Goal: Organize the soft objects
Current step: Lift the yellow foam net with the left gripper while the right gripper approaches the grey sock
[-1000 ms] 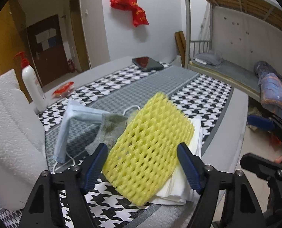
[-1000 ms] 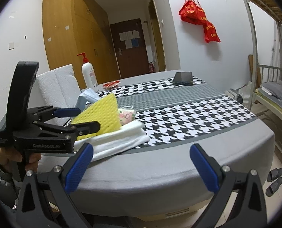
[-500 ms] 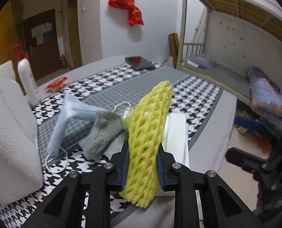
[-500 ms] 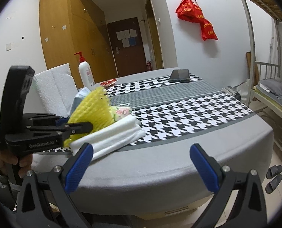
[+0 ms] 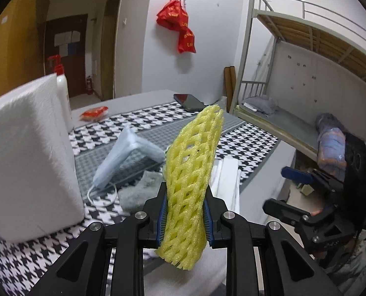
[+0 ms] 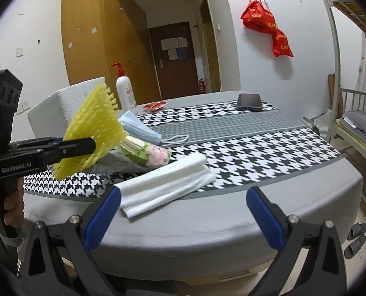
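Observation:
My left gripper [image 5: 184, 218] is shut on a yellow foam net [image 5: 191, 170] and holds it lifted above the table; it also shows in the right wrist view [image 6: 94, 128]. Below it lie a grey sock [image 5: 138, 190], a blue face mask [image 5: 128, 153], a floral tissue pack [image 6: 148, 151] and a folded white cloth [image 6: 168, 185]. My right gripper [image 6: 183, 212] is open and empty, off the table's near edge in front of the white cloth.
A large white foam block [image 5: 30, 153] stands at the left. Behind it is a pump bottle [image 6: 125, 91]. A phone [image 6: 249, 101] and a red packet [image 6: 154, 104] lie at the far side. A bunk bed [image 5: 294, 79] stands to the right.
My left gripper closed on the yellow foam net, squeezing it edge-up, and raised it off the white cloth. The right gripper stayed open and moved a little closer to the table.

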Available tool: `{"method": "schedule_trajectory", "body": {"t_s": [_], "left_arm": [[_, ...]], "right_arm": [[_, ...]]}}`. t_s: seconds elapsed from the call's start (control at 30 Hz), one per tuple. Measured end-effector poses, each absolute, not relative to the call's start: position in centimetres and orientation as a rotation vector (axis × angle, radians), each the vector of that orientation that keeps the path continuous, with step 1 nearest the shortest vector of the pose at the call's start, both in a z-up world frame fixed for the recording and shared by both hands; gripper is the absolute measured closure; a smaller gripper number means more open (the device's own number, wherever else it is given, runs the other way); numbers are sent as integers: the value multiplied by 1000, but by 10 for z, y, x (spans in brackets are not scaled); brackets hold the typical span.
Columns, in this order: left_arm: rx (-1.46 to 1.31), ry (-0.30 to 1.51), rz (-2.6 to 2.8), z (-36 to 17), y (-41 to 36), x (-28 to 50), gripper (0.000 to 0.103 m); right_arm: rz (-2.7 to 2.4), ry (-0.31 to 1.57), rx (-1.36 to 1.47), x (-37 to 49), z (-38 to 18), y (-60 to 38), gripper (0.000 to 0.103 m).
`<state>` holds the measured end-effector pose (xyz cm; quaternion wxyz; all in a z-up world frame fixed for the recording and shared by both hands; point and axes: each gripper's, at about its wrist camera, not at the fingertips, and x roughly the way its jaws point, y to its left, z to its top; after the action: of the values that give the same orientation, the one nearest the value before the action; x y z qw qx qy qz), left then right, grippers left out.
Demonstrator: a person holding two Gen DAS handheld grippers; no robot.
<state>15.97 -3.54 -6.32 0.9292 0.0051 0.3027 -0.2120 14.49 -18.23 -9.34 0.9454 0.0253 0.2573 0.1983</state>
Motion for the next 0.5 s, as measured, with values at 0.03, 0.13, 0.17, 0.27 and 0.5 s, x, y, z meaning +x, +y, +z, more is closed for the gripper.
{"method": "schedule_trajectory", "body": {"t_s": [0.03, 0.13, 0.17, 0.27, 0.5], "left_arm": [[-1, 627, -440, -66, -33, 158, 76], [-13, 631, -446, -66, -27, 152, 76], [-18, 629, -446, -66, -25, 150, 76], [-48, 626, -439, -65, -14, 148, 76], [-74, 618, -435, -68, 3, 141, 75]], "right_arm": [[409, 524, 48, 144, -93, -179, 0], [431, 523, 30, 145, -92, -170, 0], [441, 525, 24, 146, -91, -167, 0], [448, 532, 17, 149, -92, -159, 0], [478, 547, 6, 148, -95, -143, 0]]}}
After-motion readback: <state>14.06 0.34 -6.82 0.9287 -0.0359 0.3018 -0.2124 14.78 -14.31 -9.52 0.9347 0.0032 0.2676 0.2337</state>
